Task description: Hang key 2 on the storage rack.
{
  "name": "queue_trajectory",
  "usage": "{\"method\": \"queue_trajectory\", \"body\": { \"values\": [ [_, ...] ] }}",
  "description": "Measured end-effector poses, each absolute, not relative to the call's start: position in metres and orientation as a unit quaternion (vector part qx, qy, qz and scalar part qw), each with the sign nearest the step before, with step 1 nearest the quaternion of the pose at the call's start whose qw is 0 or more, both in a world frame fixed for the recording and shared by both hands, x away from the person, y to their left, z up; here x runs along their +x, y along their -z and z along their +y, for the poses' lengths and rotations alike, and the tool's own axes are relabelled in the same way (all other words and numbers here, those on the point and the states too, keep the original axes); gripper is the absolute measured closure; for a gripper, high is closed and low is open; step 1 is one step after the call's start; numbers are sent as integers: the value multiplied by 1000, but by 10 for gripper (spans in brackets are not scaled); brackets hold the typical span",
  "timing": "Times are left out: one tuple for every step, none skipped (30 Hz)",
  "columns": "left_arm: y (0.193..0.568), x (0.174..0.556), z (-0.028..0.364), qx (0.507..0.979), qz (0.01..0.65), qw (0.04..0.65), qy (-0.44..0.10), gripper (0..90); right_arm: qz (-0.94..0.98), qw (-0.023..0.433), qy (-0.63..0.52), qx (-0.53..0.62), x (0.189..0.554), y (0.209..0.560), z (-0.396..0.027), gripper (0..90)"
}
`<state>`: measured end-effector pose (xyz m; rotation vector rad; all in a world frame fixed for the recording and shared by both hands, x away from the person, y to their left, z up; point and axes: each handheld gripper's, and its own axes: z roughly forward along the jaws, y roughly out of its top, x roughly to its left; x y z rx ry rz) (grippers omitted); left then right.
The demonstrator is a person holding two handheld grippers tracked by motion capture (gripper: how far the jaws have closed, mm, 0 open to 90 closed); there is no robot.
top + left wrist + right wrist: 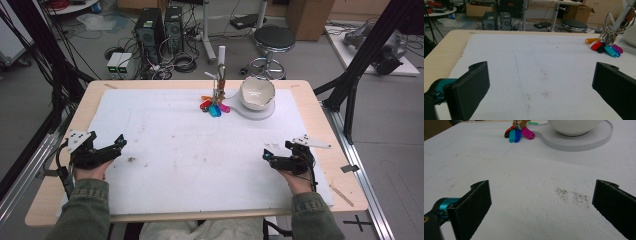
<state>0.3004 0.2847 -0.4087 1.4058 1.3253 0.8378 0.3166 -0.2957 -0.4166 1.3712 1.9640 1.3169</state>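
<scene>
Both sets of fingers are spread wide and hold nothing: the left gripper (119, 142) and the right gripper (266, 155) rest on the white surface (165, 150). The bunch of coloured key tags (214, 106) lies well ahead of both, just beside the white bowl (256, 92).

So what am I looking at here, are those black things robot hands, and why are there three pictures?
No robot: a person sits at the table holding a hand tool in each hand. Each tool ends in two black jaws that pinch. The left gripper and the right gripper rest near the front of a white sheet, jaws apart, holding nothing. The high view comes from a camera above, looking down. The other two come from cameras on the tools themselves, so the black slabs at their bottom corners are each tool's own jaws. At the far side lies a bunch of coloured key tags on a ring, and beside it a white bowl standing on a white disc.
</scene>
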Motion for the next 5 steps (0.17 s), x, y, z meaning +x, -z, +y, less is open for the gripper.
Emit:
{"method": "queue_trajectory", "body": {
  "values": [
    [409,300,285,580,551,492,-343,17,704,203,-472,491,317,417,-296,14],
    [409,300,286,580,555,490,-340,16,704,203,-472,491,317,417,-296,14],
    [409,300,286,581,558,487,-337,17,704,202,-472,490,317,417,-296,14],
    [410,301,287,584,561,482,-333,16,705,202,-472,490,317,417,-296,15],
    [410,302,286,584,563,481,-332,17,705,201,-471,490,317,417,-296,15]
  ]
}}
